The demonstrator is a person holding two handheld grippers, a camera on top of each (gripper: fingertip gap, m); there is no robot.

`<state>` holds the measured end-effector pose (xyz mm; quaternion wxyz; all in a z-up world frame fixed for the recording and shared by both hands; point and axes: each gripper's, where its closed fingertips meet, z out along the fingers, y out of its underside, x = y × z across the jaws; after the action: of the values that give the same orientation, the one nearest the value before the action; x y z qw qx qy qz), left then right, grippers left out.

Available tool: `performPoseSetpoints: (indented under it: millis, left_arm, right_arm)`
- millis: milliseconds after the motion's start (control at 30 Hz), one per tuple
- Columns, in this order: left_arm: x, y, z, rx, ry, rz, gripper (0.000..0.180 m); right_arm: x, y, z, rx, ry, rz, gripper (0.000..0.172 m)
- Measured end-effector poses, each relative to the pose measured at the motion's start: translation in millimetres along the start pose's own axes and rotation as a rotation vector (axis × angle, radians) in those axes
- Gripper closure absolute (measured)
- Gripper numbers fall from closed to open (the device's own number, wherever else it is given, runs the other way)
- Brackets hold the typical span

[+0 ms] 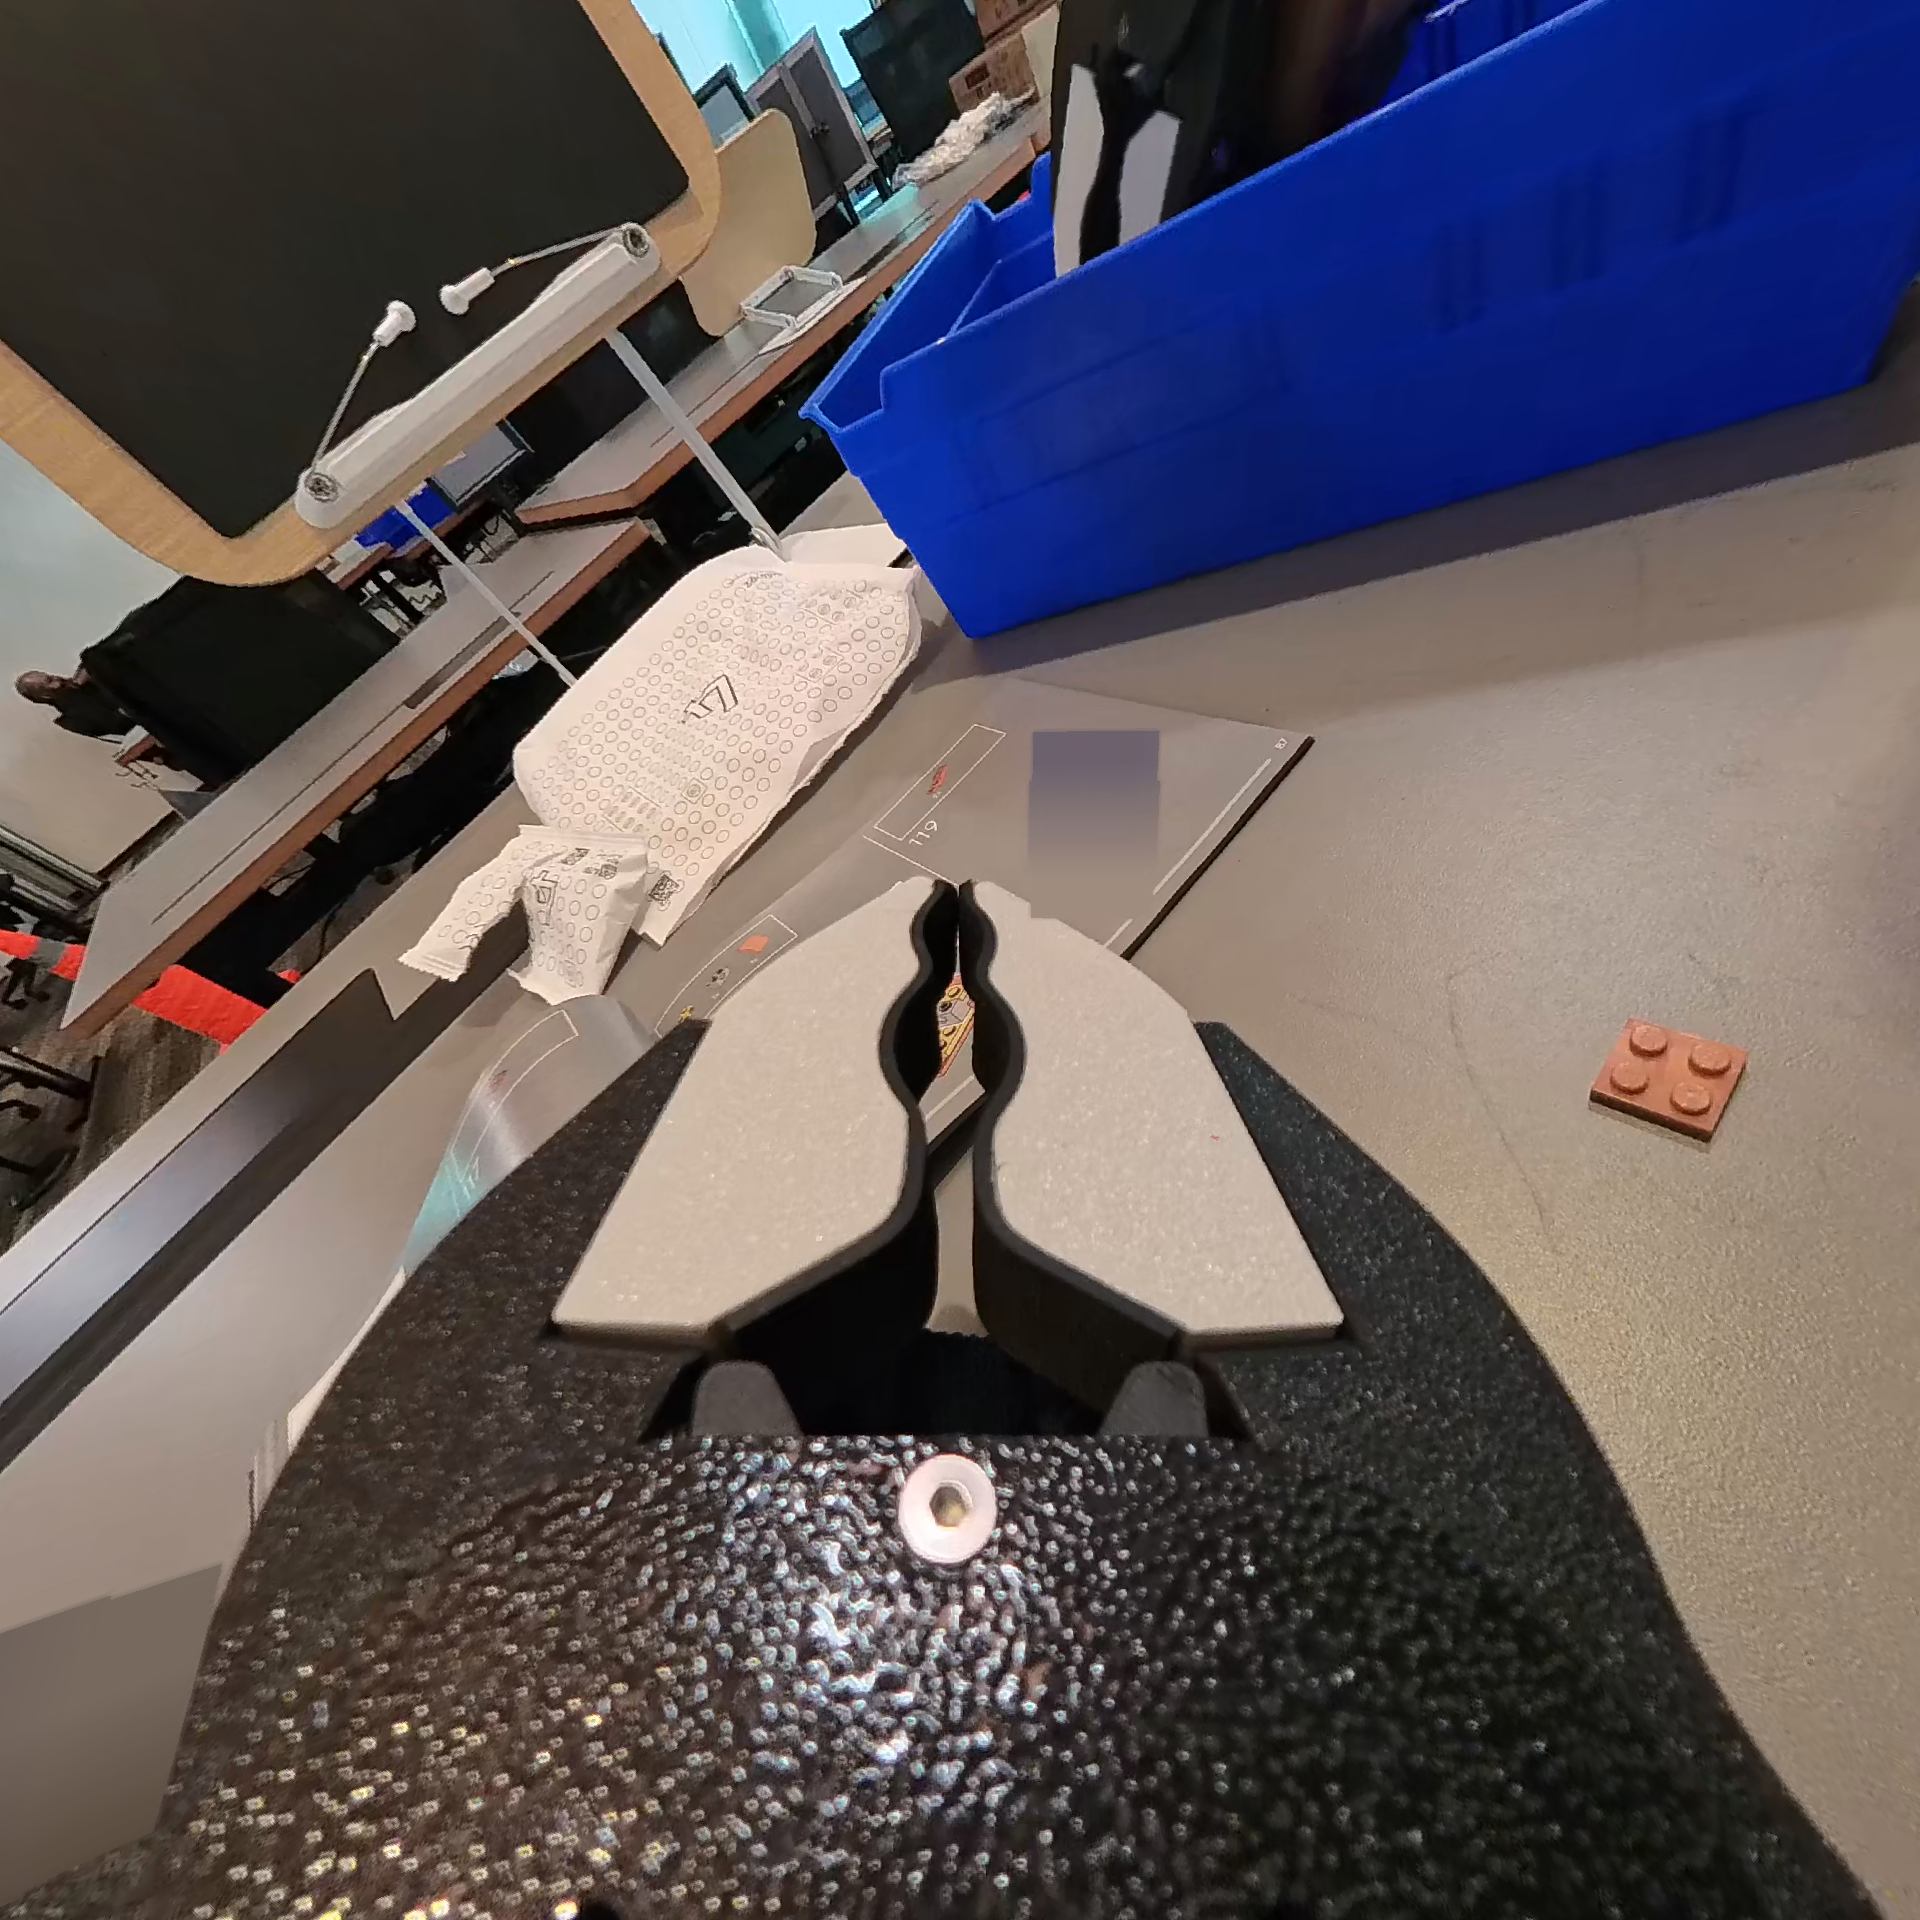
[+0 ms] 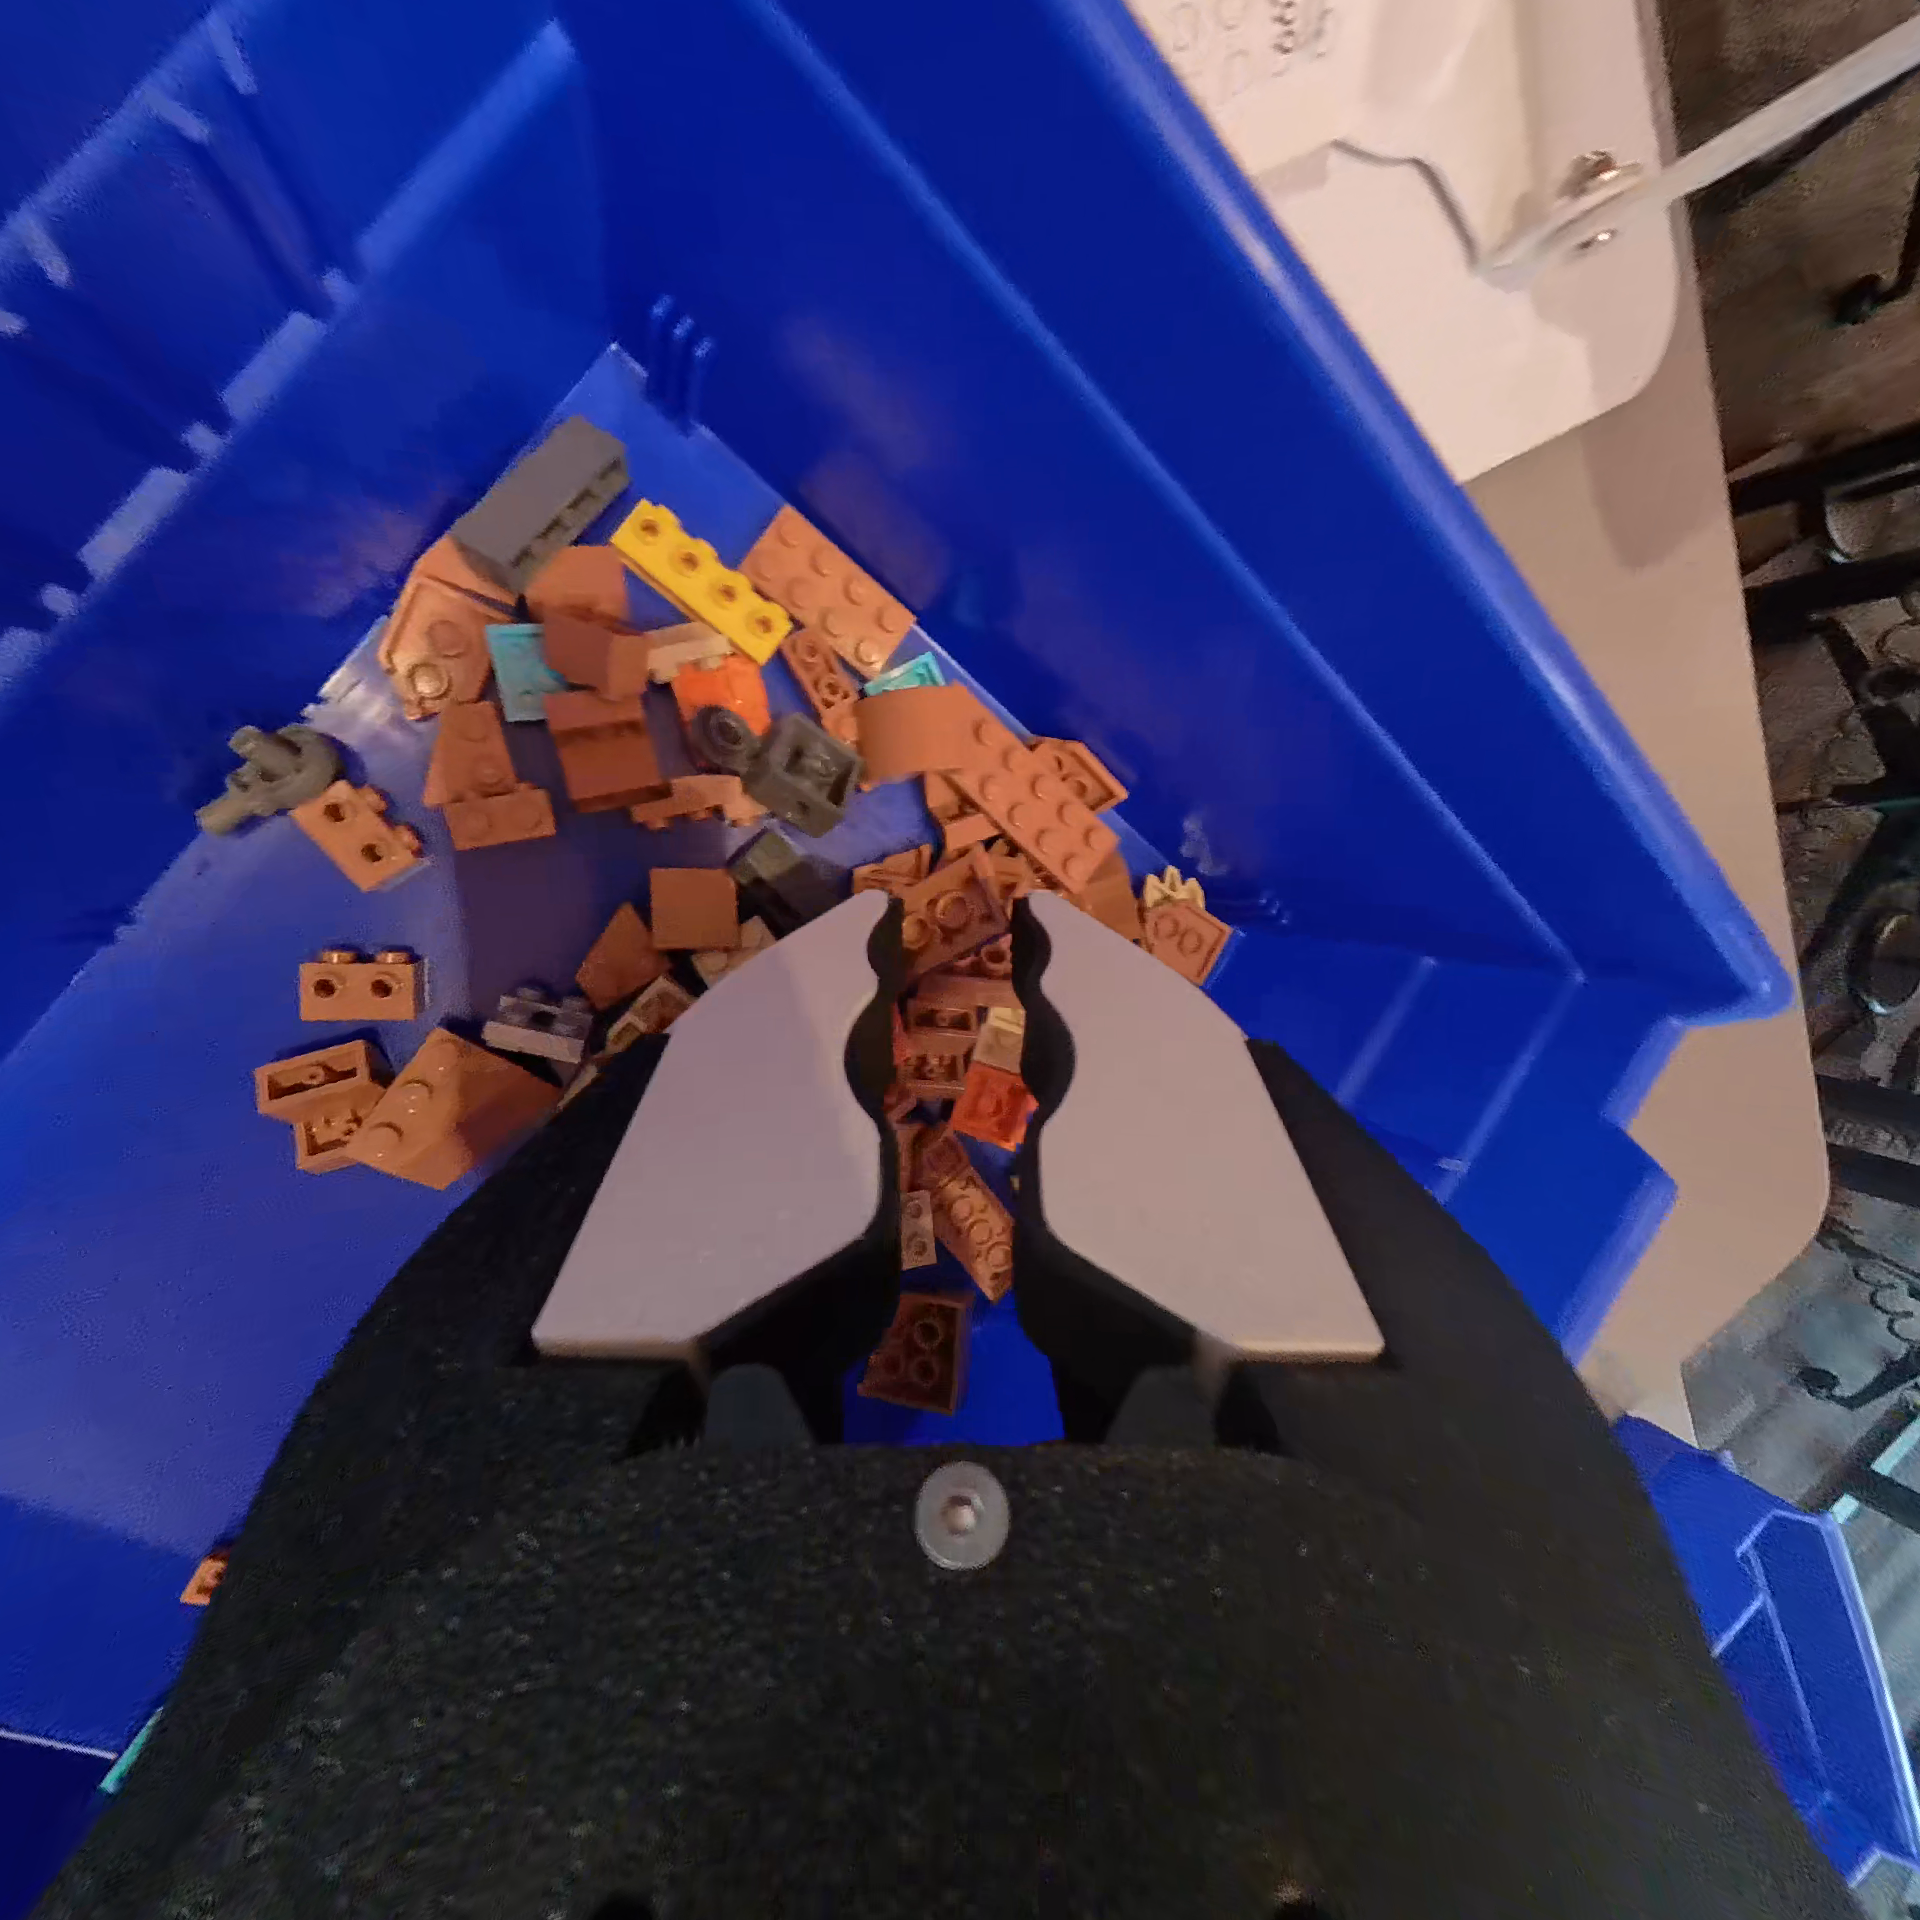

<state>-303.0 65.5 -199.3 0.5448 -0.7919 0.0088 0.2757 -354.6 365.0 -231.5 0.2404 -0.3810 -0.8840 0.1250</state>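
Note:
My left gripper is shut with its fingertips touching and nothing between them. It hovers over an open instruction booklet on the grey table. A brown two-by-two plate lies on the table to its right. My right gripper reaches down into a blue bin, into a pile of mostly brown bricks. Its fingertips are closed on a brown studded plate at the top of the pile; the plate fills the gap between the pads.
The bin also holds a yellow brick, a long brown plate and grey pieces. In the left wrist view the blue bin stands at the far right, and white printed paper bags lie at the table's left edge. The grippers' ends are close to 30 centimeters from one another.

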Motion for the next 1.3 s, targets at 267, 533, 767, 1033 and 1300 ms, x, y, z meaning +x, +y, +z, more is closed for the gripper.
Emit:
performPoseSetpoints:
  millis: [267,533,767,1033,1300]
  left_arm:
    - [0.0,0.2,0.2,-0.002,0.0,0.001,0.18]
    - [0.1,0.2,0.2,-0.002,0.001,0.002,0.18]
    - [0.3,0.5,0.3,-0.003,0.001,0.005,0.18]
    - [0.5,1.0,0.6,-0.008,0.0,0.011,0.18]
    - [0.1,1.9,0.6,-0.012,-0.002,0.012,0.18]
  right_arm:
    - [-5.2,-2.7,-4.1,0.008,-0.006,-0.046,0.151]
    - [-15.3,-8.2,-11.6,0.049,-0.088,-0.036,0.145]
    - [-19.0,5.5,-22.6,-0.017,-0.111,-0.096,0.137]
    - [-38.4,34.3,-27.7,-0.155,-0.157,-0.331,0.136]
    - [-54.0,42.6,-29.0,-0.165,-0.213,-0.498,0.127]
